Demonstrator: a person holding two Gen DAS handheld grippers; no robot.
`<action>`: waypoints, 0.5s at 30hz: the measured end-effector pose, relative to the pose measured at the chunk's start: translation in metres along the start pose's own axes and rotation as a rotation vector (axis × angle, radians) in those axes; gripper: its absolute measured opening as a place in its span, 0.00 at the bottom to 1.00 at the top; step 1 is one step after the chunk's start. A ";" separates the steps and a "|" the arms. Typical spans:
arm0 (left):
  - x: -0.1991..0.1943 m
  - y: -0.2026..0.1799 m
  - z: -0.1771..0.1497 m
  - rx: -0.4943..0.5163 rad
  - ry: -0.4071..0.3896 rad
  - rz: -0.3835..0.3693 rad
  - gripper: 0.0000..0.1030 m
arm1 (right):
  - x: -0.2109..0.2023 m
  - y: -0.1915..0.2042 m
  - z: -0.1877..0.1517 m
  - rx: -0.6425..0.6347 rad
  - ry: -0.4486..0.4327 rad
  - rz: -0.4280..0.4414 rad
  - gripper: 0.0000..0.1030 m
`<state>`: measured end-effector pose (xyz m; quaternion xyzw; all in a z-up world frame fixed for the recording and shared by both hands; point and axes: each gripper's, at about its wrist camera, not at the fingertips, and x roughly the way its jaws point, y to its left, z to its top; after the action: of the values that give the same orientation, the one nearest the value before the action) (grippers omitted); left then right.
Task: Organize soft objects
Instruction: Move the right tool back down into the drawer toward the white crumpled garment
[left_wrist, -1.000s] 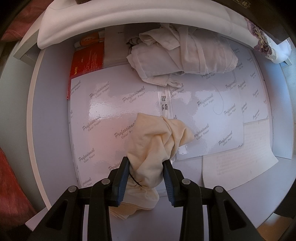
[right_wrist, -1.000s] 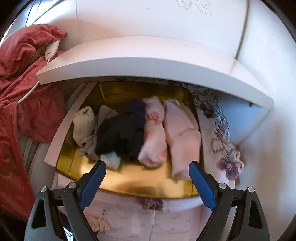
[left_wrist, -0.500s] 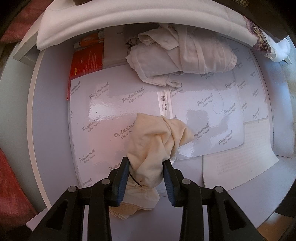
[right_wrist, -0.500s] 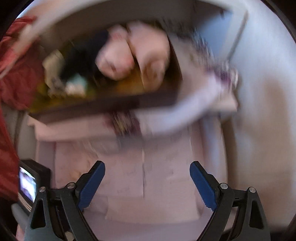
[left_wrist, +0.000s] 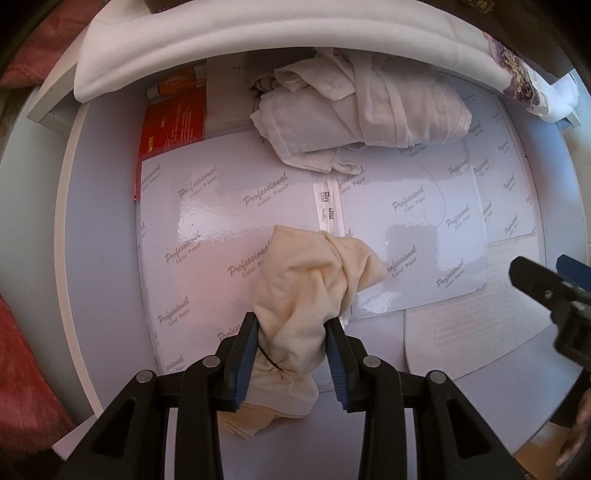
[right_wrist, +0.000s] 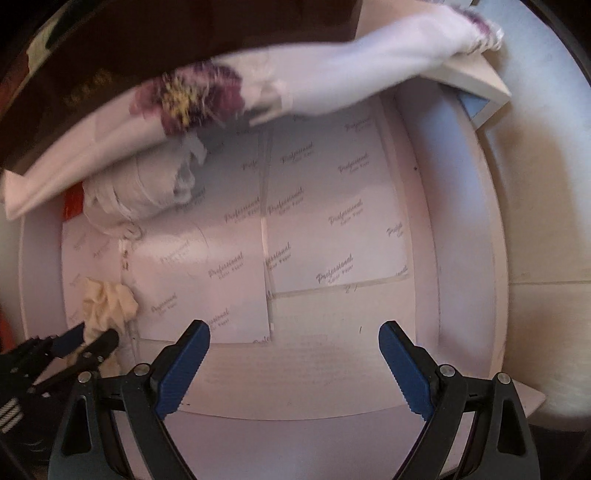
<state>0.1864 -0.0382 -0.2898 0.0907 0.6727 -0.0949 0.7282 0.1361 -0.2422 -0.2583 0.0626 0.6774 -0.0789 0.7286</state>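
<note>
Cloth: a cream cloth (left_wrist: 310, 291) is bunched between the blue pads of the left gripper (left_wrist: 291, 350), which has closed on its lower part; the free end spills forward onto the glossy sheets (left_wrist: 221, 221) lining the tray (left_wrist: 70, 221).
Cloth axis: it runs from the pads away toward the far side of the tray, leaning a little to the right in the left wrist view.
Left gripper: narrow, pinching the cloth, pointing down at the tray.
Right gripper: its jaws stand wide with nothing between them (right_wrist: 295, 365); below them lie only bare sheets and a plain paper (right_wrist: 295, 373).
Where the cloth lies from the right gripper: to its left and near, at the lower left of the right wrist view (right_wrist: 107, 306); in the left wrist view the right gripper shows at the right edge (left_wrist: 554, 291).
Nearer hand: the left, which already has it.
Second bundle: a white bundle (left_wrist: 369, 110) rests at the far end of the tray, apart from both grippers, under the edge of a flowered cloth (right_wrist: 192, 96).
Judgement: the right gripper would have to swing left to take the cloth's free end.
</note>
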 end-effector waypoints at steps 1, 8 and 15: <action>0.000 0.000 0.000 -0.001 -0.001 0.000 0.34 | 0.002 0.000 -0.001 0.000 0.004 -0.002 0.91; -0.003 -0.001 0.000 0.000 -0.003 0.003 0.34 | 0.013 -0.005 -0.006 0.005 0.019 0.011 0.91; -0.007 -0.001 -0.001 -0.011 -0.006 0.001 0.34 | 0.026 -0.006 -0.006 0.003 0.031 0.012 0.91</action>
<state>0.1849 -0.0389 -0.2831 0.0869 0.6711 -0.0912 0.7305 0.1307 -0.2473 -0.2846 0.0689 0.6882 -0.0743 0.7184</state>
